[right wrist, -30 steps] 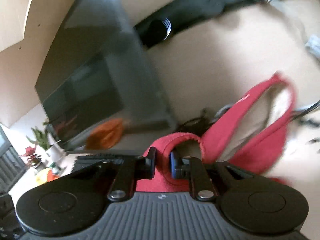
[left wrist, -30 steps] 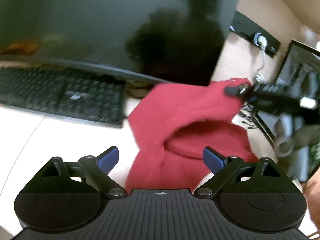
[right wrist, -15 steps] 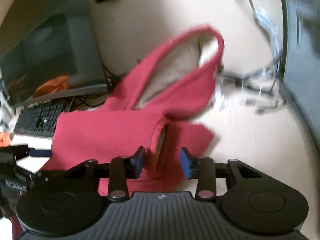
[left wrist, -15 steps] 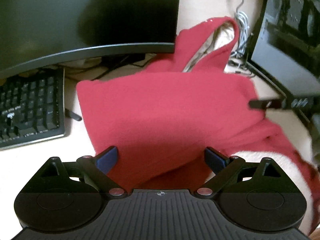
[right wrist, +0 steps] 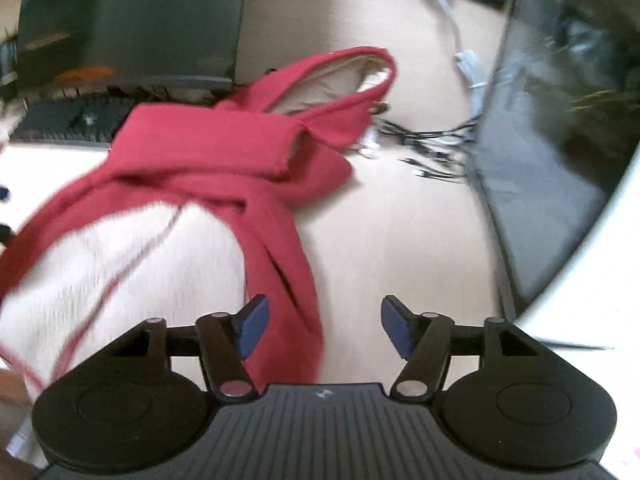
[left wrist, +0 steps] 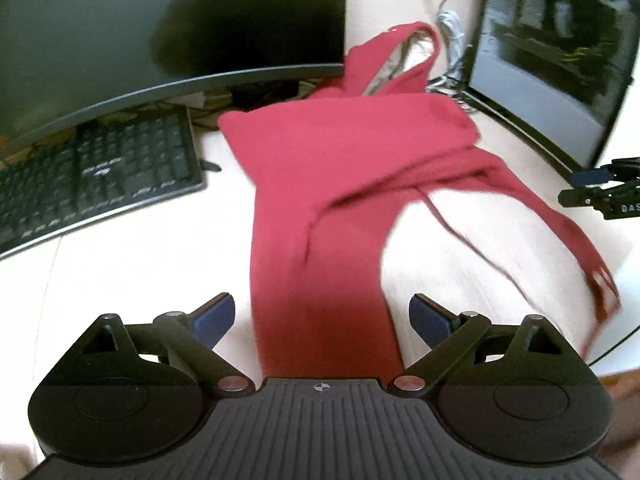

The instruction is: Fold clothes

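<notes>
Right now the red hooded garment lies spread on the pale desk, its hood toward the wall between the curved monitor and a second screen, beside the keyboard. The left gripper has its jaws spread wide, a red band running between them, untouched. The right gripper has just been opening; a red fold lies just inside its left finger, the pads not pressing it.
</notes>
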A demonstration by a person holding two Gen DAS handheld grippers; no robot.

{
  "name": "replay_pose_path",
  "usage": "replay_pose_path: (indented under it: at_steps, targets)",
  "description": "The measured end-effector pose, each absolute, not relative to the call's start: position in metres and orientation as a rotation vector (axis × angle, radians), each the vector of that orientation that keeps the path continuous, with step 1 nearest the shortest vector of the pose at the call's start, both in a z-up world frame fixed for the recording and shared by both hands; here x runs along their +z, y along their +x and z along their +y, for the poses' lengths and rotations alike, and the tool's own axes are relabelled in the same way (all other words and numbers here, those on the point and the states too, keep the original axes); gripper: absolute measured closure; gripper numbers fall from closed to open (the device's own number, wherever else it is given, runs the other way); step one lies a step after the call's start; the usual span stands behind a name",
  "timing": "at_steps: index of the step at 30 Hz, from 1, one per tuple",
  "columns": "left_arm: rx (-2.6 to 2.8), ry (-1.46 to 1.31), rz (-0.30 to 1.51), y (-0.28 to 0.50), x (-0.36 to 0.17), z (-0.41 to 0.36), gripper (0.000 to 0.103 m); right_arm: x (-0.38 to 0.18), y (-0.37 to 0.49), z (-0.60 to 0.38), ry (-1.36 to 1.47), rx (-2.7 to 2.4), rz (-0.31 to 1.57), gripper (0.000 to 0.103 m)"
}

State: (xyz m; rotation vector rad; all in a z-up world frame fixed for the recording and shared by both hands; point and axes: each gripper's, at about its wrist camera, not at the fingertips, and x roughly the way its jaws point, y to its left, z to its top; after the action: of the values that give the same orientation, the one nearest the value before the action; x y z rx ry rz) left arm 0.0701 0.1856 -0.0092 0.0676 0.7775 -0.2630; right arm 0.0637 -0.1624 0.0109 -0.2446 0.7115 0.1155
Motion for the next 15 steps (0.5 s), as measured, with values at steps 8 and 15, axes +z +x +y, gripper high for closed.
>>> replay_pose_path:
  at_steps: [8,15]
  targets:
    - [-0.408,0.214,0.742,-0.011,-0.036,0.186,0.005,-0.037,-0.043,-0.109,-0.427,-0.034,0.738,0.021]
    - [-0.363,0.382,0.678,-0.044,-0.056,0.176,0.005,-0.069,-0.027,-0.103,-0.503,-0.165,0.673,0.021]
